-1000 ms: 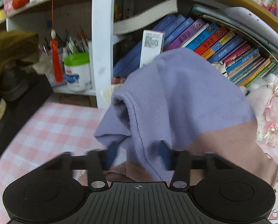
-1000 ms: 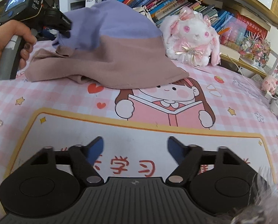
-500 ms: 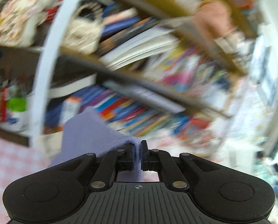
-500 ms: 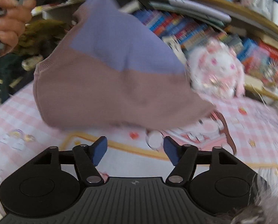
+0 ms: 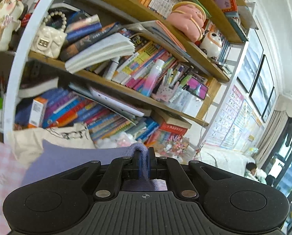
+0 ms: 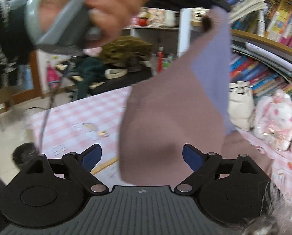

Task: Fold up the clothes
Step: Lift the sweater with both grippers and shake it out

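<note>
Left wrist view: the left tongs (image 5: 144, 163) are clenched on a rolled edge of a lilac and mauve knitted garment (image 5: 71, 162), which drops away below and to the left. Behind it rises a crowded bookshelf (image 5: 126, 90), with a sliver of the pink checked table (image 5: 1, 168) at the left edge.

Right wrist view: the right tongs (image 6: 142, 156) are released, jaws wide apart and gripping nothing. The garment (image 6: 171, 121) hangs in the air in front of them, held from its top corner, its lower part trailing toward the table (image 6: 83, 113). The person's hand (image 6: 99, 9) on the other tool is blurred at upper left. A white plush rabbit (image 6: 277, 121) sits near the table's far right edge.

The folding looks barely begun: the garment is lifted, not spread, and no fold shows. Laying it flat and every fold seem left to do.
</note>
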A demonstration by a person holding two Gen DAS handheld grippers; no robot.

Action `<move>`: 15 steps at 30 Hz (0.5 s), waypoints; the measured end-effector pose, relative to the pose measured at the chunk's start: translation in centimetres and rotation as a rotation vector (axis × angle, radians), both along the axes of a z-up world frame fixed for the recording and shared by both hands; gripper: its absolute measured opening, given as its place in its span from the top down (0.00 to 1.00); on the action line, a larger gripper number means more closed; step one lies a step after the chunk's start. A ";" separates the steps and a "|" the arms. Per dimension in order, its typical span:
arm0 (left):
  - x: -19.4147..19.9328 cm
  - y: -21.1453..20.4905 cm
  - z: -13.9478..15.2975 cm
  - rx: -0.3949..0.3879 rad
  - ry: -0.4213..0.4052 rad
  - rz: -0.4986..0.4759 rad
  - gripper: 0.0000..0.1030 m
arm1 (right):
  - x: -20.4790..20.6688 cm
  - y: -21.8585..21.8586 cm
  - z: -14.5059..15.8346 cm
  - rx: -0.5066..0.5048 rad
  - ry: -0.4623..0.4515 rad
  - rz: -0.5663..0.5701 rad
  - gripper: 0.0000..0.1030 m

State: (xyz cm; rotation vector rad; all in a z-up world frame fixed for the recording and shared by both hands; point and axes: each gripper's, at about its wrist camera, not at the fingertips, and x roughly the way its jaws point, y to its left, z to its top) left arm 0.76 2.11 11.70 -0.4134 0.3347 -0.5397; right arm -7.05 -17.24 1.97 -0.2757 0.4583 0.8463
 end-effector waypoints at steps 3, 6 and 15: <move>-0.7 -1.7 0.1 -0.061 0.030 0.015 0.96 | -0.3 -0.8 -1.0 -0.048 -0.016 -0.018 0.13; -1.4 -3.2 0.4 -0.105 0.053 0.046 0.96 | 0.6 -1.9 -2.0 -0.078 -0.034 -0.100 0.17; -6.1 -3.2 0.2 -0.078 0.023 0.284 0.96 | 2.4 -12.5 0.1 -0.035 -0.122 -0.337 0.90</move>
